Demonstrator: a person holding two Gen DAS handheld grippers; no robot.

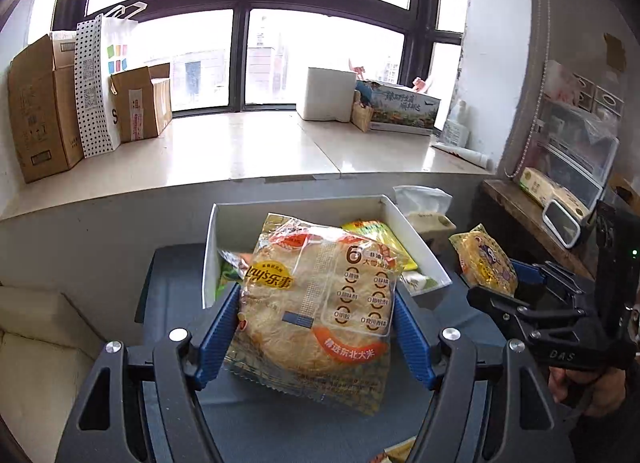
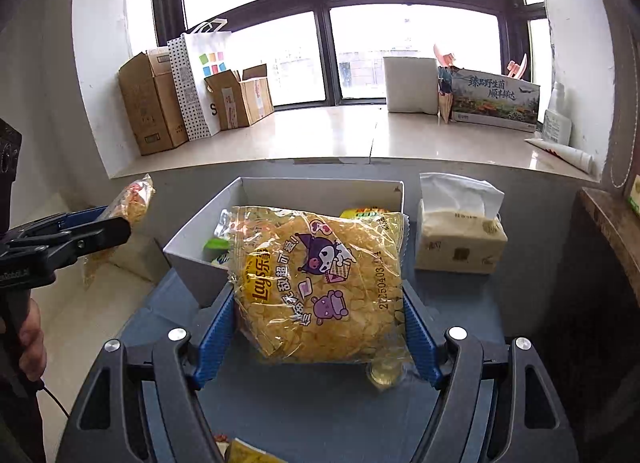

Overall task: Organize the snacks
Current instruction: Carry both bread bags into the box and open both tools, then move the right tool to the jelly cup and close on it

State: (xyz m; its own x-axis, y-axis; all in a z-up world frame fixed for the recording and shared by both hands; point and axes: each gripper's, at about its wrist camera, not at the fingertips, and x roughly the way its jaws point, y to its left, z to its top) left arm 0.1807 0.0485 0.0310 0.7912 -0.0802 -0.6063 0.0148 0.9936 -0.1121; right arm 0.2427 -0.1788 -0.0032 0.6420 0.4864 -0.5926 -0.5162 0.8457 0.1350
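While a few packets already sit in the white box (image 1: 298, 205) at the far end of the blue table (image 1: 280, 431), both grippers are mid-carry. Left gripper (image 1: 316, 337) is clamped on a rice cracker bag (image 1: 316, 303) marked "Lay's" and a big "6"; right gripper (image 2: 320, 337) grips a yellow chip bag (image 2: 320, 283), also "Lay's", cartoon characters, "20250403". Neither's boxed yet, and another packet (image 2: 244, 455) waits at the near edge.

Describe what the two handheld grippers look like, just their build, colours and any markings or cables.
Both are alike: black angular linkage frames with silver round bolt heads and two blue ribbed finger pads. The left gripper shows from the side in the right wrist view, with white lettering on its body and a thin black cable below the hand. The right gripper carries pale "DAS" lettering on its pistol-style handle.
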